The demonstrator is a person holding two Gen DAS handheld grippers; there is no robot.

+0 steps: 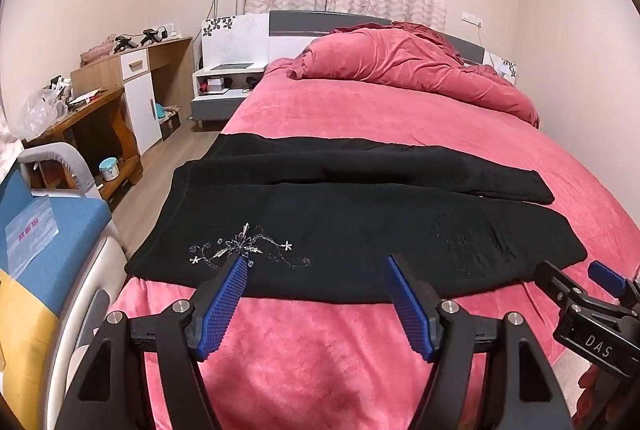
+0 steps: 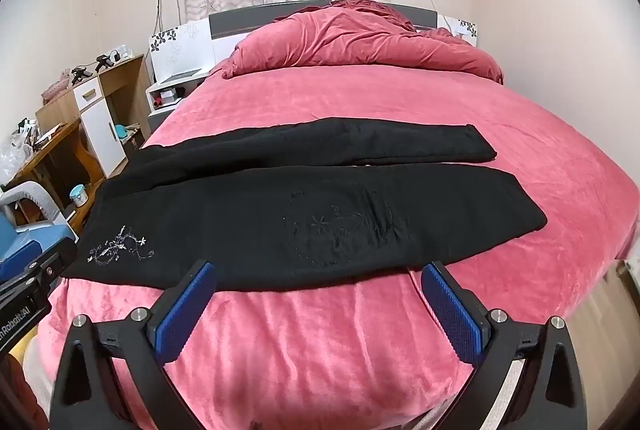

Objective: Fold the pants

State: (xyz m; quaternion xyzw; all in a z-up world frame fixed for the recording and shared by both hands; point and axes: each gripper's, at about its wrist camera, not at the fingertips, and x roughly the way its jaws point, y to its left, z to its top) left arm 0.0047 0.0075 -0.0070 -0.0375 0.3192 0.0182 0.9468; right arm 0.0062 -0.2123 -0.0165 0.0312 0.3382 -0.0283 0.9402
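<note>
The black pants [image 2: 304, 206] lie flat across the bed [image 2: 360, 94], spread sideways near its foot edge. One leg lies nearer the foot edge; the other lies beyond it, toward the heaped pink duvet [image 2: 360, 38] at the headboard. The nearer leg carries white floral embroidery [image 1: 246, 246] at the pants' left end and a darker stitched motif [image 2: 340, 226] toward the middle.

The left gripper [image 1: 316, 260] hovers over the near hem of the pants, beside the white embroidery. Its blue fingers [image 1: 224, 306] stand wide apart with nothing between them. The right gripper [image 2: 316, 266] hovers over the same hem, below the darker motif. Its fingers [image 2: 452, 310] are spread fully wide and hold nothing. Neither gripper visibly touches the pants.
</note>
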